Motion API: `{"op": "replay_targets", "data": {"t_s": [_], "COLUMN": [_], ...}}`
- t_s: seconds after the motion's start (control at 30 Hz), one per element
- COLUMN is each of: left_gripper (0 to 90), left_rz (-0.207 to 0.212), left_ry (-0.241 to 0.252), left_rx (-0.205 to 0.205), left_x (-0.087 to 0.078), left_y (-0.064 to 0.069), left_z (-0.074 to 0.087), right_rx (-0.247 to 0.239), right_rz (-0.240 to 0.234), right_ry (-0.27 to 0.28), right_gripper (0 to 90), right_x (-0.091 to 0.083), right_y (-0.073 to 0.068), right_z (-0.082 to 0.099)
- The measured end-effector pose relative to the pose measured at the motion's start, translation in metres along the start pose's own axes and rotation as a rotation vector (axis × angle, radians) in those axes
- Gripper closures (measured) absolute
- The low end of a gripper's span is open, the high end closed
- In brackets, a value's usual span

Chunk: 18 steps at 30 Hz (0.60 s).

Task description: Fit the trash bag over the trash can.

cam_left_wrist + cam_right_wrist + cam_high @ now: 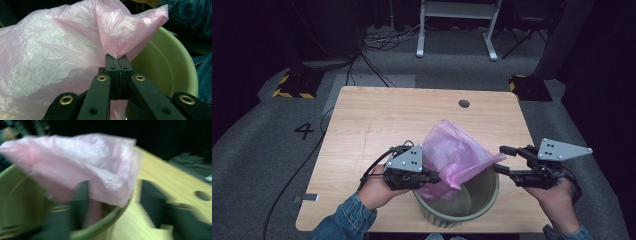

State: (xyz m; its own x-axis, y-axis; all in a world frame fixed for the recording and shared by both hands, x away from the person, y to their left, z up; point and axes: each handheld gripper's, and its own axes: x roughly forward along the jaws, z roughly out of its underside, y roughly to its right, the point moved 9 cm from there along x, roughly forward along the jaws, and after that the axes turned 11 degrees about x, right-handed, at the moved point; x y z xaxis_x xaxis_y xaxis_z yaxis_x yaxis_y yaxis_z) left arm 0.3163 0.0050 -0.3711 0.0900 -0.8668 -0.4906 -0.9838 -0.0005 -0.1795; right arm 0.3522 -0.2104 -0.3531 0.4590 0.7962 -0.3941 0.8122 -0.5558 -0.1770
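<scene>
From the high view, a pale green bucket (462,202) stands at the near edge of the wooden table (377,120), its near wall partly cut off by the person's arms and the table edge. A pink plastic bag (452,155) billows up out of the bucket's far-left side and drapes over the rim. The left gripper (434,176) sits at the bucket's left rim with its jaws pressed together on a fold of the bag; the hand behind it wears a denim sleeve (344,220). The right gripper (502,159) hovers at the bucket's right rim, jaws apart, with a pointed corner of the bag reaching toward them; whether the film touches a pad is hard to tell from here.

In the left gripper view, the two black jaws meet flush, pinching a thin pleat of the pink plastic bag (57,50) that rises from between them. The bag hides most of the bucket (170,67); just its inner right wall and rim show.

The right gripper view is smeared by motion. The jaws stand open, one blurred against the bucket (22,195), the other over the table (160,177). The bag (82,165) hangs over the rim between them, apparently unpinched.
</scene>
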Motion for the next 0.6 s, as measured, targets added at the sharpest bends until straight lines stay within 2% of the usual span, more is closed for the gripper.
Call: {"op": "replay_targets", "data": {"t_s": [0.03, 0.07, 0.1, 0.17, 0.2, 0.27, 0.33, 0.5, 0.57, 0.6], "left_gripper": [89.0, 87.8, 80.5, 56.5, 50.6, 44.6, 42.0, 40.8, 40.7, 40.7], "left_rz": [-0.001, -0.003, -0.006, -0.018, -0.020, -0.042, -0.052, -0.062, -0.063, -0.059], "left_ry": [-0.002, 0.000, 0.009, 0.048, 0.066, 0.098, 0.111, 0.123, 0.112, 0.091], "left_rx": [0.000, 0.001, 0.002, 0.005, 0.004, 0.021, 0.027, 0.062, 0.077, 0.078], "left_x": [0.000, -0.001, -0.003, -0.008, -0.011, -0.018, -0.022, -0.028, -0.031, -0.030], "left_y": [0.000, 0.000, 0.000, -0.003, -0.004, -0.006, -0.008, -0.008, -0.007, -0.006], "left_z": [0.000, 0.000, -0.001, -0.007, -0.011, -0.020, -0.029, -0.048, -0.050, -0.047], "right_rx": [-0.016, -0.047, -0.075, -0.112, -0.125, -0.150, -0.169, -0.253, -0.265, -0.266], "right_rz": [-0.023, -0.022, -0.010, -0.001, 0.001, 0.005, 0.002, 0.011, 0.031, 0.043], "right_ry": [-0.027, -0.038, -0.045, -0.032, -0.020, -0.007, -0.007, -0.018, -0.015, -0.010], "right_gripper": [65.8, 72.3, 79.5, 84.6, 85.2, 85.7, 85.7, 85.6, 86.1, 86.6], "right_x": [0.002, 0.004, 0.006, 0.005, 0.004, 0.002, 0.001, 0.002, -0.001, -0.004], "right_y": [-0.002, -0.004, -0.006, -0.011, -0.014, -0.020, -0.027, -0.044, -0.045, -0.043], "right_z": [0.002, 0.002, 0.001, -0.005, -0.009, -0.016, -0.023, -0.039, -0.044, -0.047]}}
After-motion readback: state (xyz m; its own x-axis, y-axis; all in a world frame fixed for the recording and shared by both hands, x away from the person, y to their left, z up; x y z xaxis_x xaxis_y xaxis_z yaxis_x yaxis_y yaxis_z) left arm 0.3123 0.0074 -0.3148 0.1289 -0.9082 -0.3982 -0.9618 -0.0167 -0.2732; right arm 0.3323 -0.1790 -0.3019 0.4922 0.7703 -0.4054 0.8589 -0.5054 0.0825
